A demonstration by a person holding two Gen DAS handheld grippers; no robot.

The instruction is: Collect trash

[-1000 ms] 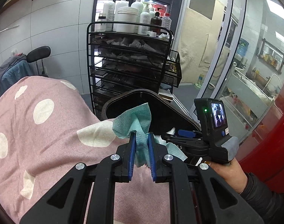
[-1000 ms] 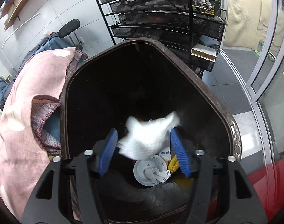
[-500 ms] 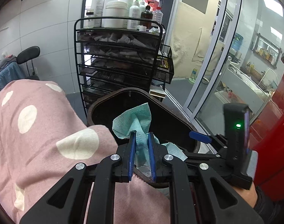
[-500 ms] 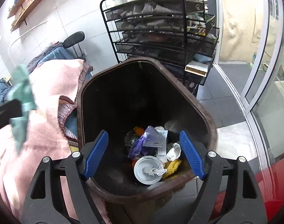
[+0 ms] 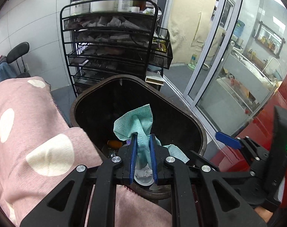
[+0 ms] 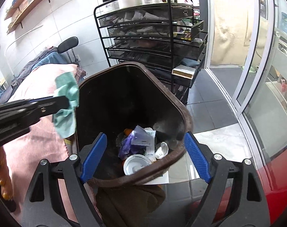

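Observation:
A dark brown trash bin (image 5: 181, 104) stands open below both grippers. My left gripper (image 5: 142, 138) is shut on a crumpled teal paper towel (image 5: 135, 121) and holds it over the bin's near left rim. In the right wrist view the same towel (image 6: 66, 92) hangs at the left edge of the bin (image 6: 181, 109). My right gripper (image 6: 145, 135) hovers above the near rim, its jaws opening with nothing between them. At the bottom of the bin lie a white lid (image 6: 136, 164), a purple bag (image 6: 130, 143) and a white wad (image 6: 162, 149).
A black wire rack (image 5: 109, 43) with bottles on top stands just behind the bin. A pink dotted blanket (image 5: 30, 132) presses against the bin's left side. Sliding glass doors (image 5: 219, 56) run along the right, and a red surface (image 6: 275, 170) lies near right.
The white wad dropped out of my right gripper into the bin, the jaws spread wide, and that gripper drew back. My left gripper carried the teal towel from over the blanket to over the bin.

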